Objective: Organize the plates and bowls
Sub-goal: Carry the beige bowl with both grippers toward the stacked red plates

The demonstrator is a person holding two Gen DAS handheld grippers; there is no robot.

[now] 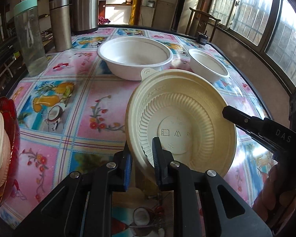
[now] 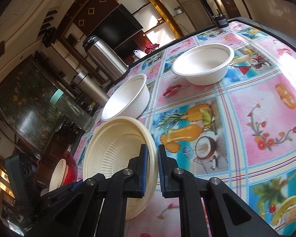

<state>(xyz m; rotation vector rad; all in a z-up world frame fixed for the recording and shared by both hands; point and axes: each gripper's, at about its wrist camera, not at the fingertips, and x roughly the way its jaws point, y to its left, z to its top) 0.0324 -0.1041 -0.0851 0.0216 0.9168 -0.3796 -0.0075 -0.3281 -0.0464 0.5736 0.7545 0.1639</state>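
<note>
Cream-coloured and ribbed, a disposable plate (image 1: 179,122) hangs tilted above a table (image 1: 100,106) covered in a pink-and-blue fruit-print oilcloth, pinched at opposite edges by two hand-held grippers. The left gripper (image 1: 142,158) is clamped on the plate's near rim, one blue-padded finger on each face, with the plate's stamped underside turned toward its camera. The right gripper (image 2: 153,169) straddles the rim on the far side of the plate; its left pad lies against the patterned inner face, while a narrow gap shows between the rim and its right pad, so a firm grip there cannot be confirmed. In the left wrist view that gripper reaches in from the right, with part of a hand (image 1: 274,195) visible behind it.

Ahead of the left gripper, beyond the raised plate, a large white bowl (image 1: 135,57) stands upright on the cloth, and a smaller white bowl (image 1: 208,65) sits just to its right. Further ahead and to the left stand a clear jar with a mint-green lid (image 1: 29,37), a steel flask (image 1: 60,23) and a larger steel vacuum jug (image 1: 85,6). At the far left edge, beside the left gripper, a cream dish rests in a red glass plate (image 1: 9,148).
</note>
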